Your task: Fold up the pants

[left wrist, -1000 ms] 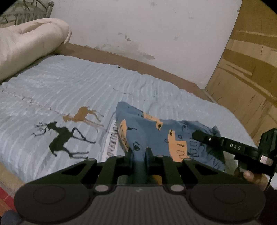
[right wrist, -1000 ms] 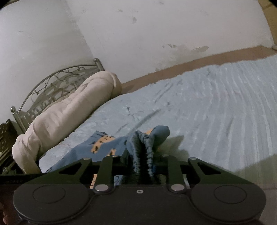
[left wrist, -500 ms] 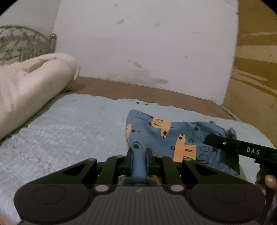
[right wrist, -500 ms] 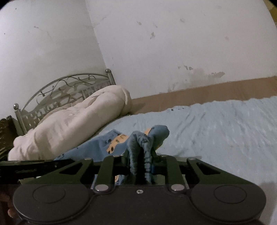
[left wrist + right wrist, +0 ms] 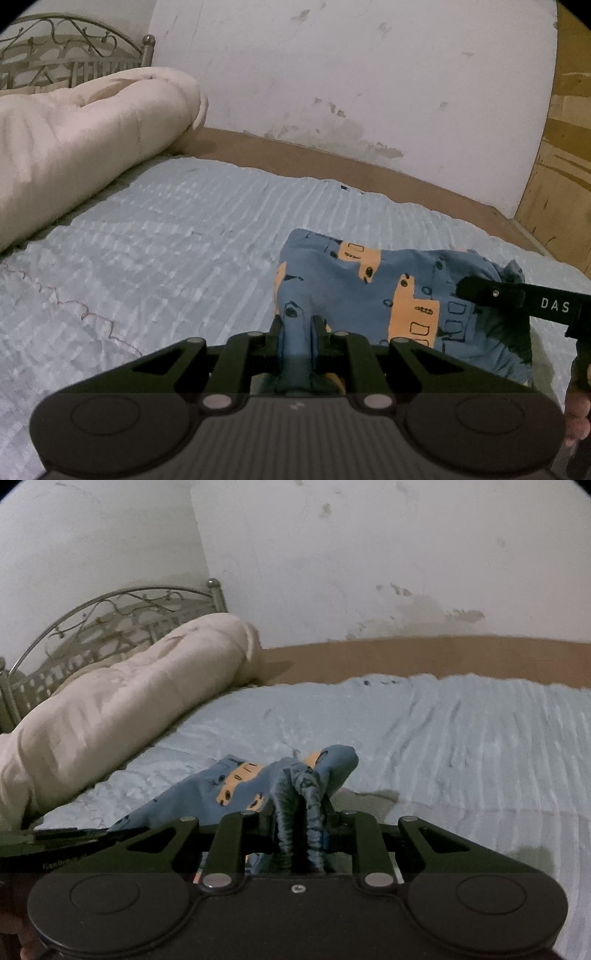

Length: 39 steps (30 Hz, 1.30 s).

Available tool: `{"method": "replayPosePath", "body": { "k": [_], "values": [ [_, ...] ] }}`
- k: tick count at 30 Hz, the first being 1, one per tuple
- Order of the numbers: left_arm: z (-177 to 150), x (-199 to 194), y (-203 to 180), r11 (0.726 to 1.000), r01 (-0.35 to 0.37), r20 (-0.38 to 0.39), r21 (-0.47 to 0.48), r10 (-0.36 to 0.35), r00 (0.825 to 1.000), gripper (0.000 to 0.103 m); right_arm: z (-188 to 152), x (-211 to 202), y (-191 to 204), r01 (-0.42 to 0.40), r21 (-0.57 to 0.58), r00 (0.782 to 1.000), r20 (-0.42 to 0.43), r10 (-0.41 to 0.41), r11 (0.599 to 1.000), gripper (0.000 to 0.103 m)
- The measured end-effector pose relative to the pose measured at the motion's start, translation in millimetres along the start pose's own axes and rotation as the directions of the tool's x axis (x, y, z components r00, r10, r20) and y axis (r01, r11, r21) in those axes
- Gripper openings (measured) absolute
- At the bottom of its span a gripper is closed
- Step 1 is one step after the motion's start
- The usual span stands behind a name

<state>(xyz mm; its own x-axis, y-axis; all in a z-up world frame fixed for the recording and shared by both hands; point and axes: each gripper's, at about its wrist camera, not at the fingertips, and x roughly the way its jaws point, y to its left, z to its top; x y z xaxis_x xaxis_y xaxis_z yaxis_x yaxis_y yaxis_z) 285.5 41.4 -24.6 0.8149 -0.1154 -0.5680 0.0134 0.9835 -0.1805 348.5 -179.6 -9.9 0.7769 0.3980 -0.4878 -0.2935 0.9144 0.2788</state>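
Both tools pinch the pants (image 5: 384, 291): left tool (image 5: 297, 332) closed on a blue fold, right tool (image 5: 301, 812) closed on the gathered waistband, just above the bed (image 5: 166, 236). Cloth seems light and limp; edges are best to grip.

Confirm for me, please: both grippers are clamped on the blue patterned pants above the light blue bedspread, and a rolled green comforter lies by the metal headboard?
Not quite: the rolled comforter is cream, not green, as the right wrist view shows. The rest holds: the left gripper and right gripper have their jaws shut on the blue patterned pants above the light blue bedspread, and the comforter lies by the metal headboard.
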Motion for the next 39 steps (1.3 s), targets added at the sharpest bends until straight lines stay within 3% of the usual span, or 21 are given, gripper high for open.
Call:
{"method": "replayPosePath", "body": {
  "k": [6,8,12,13,17,20,23,26,34,39],
  "values": [
    [6,1,2,1.0,-0.011,-0.048,-0.002,0.011,0.999,0.023,-6,2,-1,0.016,0.023,1.0,-0.001,-0.016,1.0,0.025],
    [6,-1,4,1.0,-0.007,-0.059,-0.016,0.006,0.998,0.028,-8,1,2,0.037,0.011,0.999,0.007,-0.037,0.999,0.033],
    [7,-14,4,1.0,-0.014,-0.052,-0.022,0.013,0.999,0.051,-12,-5,4,0.093,-0.02,0.995,0.028,-0.093,0.995,0.042],
    [7,-18,4,1.0,-0.018,-0.05,-0.019,0.017,0.999,0.062,-13,-9,4,0.111,-0.028,0.993,0.037,-0.11,0.993,0.05],
    [5,-43,6,1.0,-0.026,-0.024,-0.012,0.026,0.999,0.079,-18,-25,7,0.183,-0.024,0.98,0.087,-0.18,0.983,0.072],
    [-2,-65,9,0.999,-0.03,-0.003,-0.015,0.03,1.0,0.101,-21,-43,13,0.204,-0.017,0.972,0.124,-0.2,0.979,0.087],
    [-16,-86,14,0.999,-0.048,0.016,-0.012,0.049,0.999,0.102,-26,-66,25,0.196,-0.012,0.967,0.167,-0.191,0.981,0.102],
    [-32,-104,18,0.998,-0.064,0.011,-0.009,0.064,0.998,0.102,-37,-91,41,0.187,-0.038,0.964,0.202,-0.175,0.982,0.102],
    [-68,-162,14,0.994,-0.092,0.087,0.058,0.086,0.992,0.102,-82,-146,83,0.185,-0.119,0.961,0.231,-0.154,0.975,0.102],
    [-90,-179,8,0.987,-0.085,0.103,0.137,0.072,0.992,0.102,-110,-174,101,0.18,-0.089,0.961,0.229,-0.155,0.98,0.102]
  ]
}}
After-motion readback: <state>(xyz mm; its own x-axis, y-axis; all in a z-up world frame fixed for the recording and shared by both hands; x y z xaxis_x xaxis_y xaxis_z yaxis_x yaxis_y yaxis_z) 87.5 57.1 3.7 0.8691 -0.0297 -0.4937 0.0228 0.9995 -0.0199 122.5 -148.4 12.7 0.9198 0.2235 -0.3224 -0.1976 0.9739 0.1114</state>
